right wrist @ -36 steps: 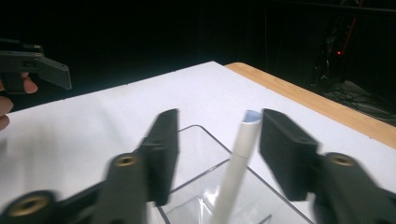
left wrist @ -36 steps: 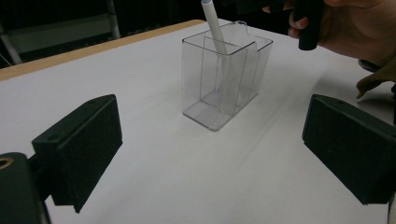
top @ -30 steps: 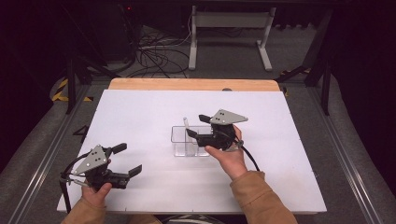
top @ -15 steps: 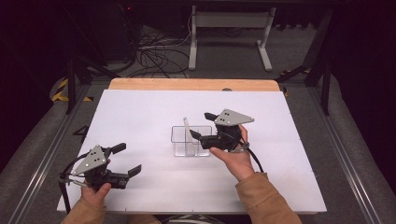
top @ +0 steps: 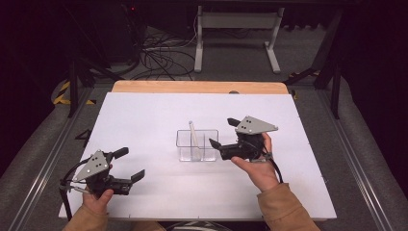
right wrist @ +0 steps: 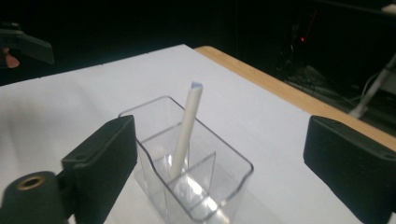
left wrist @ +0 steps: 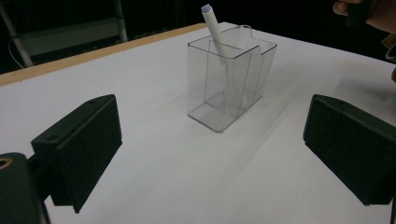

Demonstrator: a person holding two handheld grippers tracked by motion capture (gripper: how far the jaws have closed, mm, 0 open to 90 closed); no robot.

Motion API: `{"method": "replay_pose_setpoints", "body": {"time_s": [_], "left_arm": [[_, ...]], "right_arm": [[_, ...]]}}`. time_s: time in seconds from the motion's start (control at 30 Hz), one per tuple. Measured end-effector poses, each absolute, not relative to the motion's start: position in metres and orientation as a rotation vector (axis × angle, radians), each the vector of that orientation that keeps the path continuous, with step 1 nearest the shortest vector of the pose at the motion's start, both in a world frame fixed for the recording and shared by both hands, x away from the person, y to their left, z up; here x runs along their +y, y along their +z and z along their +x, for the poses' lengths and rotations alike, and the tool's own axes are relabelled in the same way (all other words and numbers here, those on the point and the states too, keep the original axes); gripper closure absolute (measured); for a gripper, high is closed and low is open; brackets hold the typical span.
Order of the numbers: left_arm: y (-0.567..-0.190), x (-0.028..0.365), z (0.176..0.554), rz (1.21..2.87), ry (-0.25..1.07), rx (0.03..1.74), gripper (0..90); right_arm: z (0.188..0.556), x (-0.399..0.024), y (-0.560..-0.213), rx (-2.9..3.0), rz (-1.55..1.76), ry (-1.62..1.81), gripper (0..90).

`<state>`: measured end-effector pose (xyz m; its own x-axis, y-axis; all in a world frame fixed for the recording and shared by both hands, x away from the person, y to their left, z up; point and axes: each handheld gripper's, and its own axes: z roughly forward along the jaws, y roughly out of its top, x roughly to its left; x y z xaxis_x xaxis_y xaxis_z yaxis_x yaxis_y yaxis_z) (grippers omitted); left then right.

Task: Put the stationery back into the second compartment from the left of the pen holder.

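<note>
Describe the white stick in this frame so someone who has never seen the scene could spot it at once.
Start at the white table, then find the clear plastic box near its middle, just left of the right gripper. The thin white stick stands tilted inside it, its tip poking above the rim. It is the one opaque thing in that see-through box.

clear box [top: 197,145], white straw [top: 194,134], white table [top: 144,120] w/ tan edge
</note>
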<state>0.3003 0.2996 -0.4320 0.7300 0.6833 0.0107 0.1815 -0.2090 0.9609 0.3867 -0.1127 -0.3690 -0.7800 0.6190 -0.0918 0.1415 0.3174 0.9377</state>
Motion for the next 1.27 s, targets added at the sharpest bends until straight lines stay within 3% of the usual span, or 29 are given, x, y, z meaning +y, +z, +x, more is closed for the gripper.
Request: {"method": "replay_pose_setpoints", "body": {"time_s": [1.27], "left_arm": [[-0.436,0.301,0.294,1.737,0.552,0.697,3.5]], "right_arm": [[0.350,-0.229,-0.448,2.142,0.781,1.501,3.5]]}}
